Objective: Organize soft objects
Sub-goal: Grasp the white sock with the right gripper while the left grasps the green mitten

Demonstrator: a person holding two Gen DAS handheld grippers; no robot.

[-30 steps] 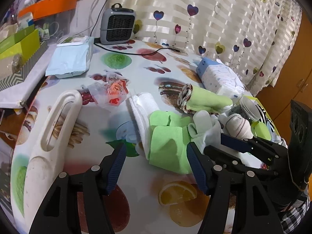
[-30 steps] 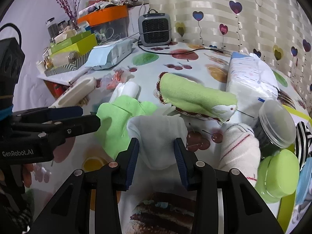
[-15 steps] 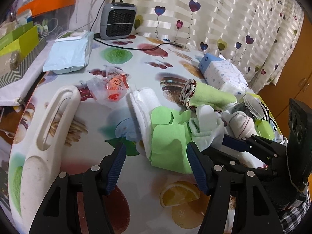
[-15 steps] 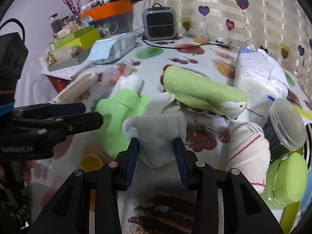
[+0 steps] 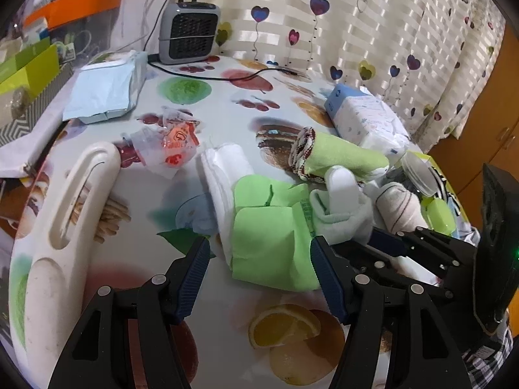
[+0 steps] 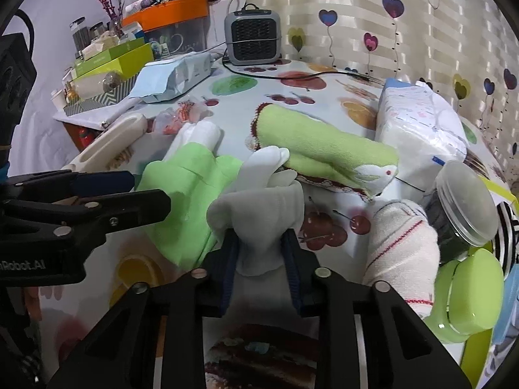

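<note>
My right gripper point(image 6: 260, 240) is closing its jaws, and the pads pinch a pale white sock point(image 6: 259, 207) that bunches up between them on the table. The same sock point(image 5: 340, 207) shows in the left wrist view ahead of the right gripper point(image 5: 389, 246). My left gripper point(image 5: 259, 246) stands open just above the near edge of a folded light-green cloth point(image 5: 269, 240), touching nothing. Under that cloth lies a folded white cloth point(image 5: 223, 168). Behind are a rolled green towel point(image 6: 324, 149) and a rolled white sock with red stripes point(image 6: 402, 243).
A tissue pack point(image 6: 421, 120), a lidded jar point(image 6: 464, 207) and a green container point(image 6: 467, 291) crowd the right. A long white plastic holder point(image 5: 65, 214), a crumpled wrapper point(image 5: 168, 146), a blue packet point(image 5: 107, 90) and a small heater point(image 5: 189, 34) with its cord fill the left and back.
The right gripper's jaws have narrowed onto the white sock, squeezing it into a bunch. The left gripper has stayed open and has barely shifted.
</note>
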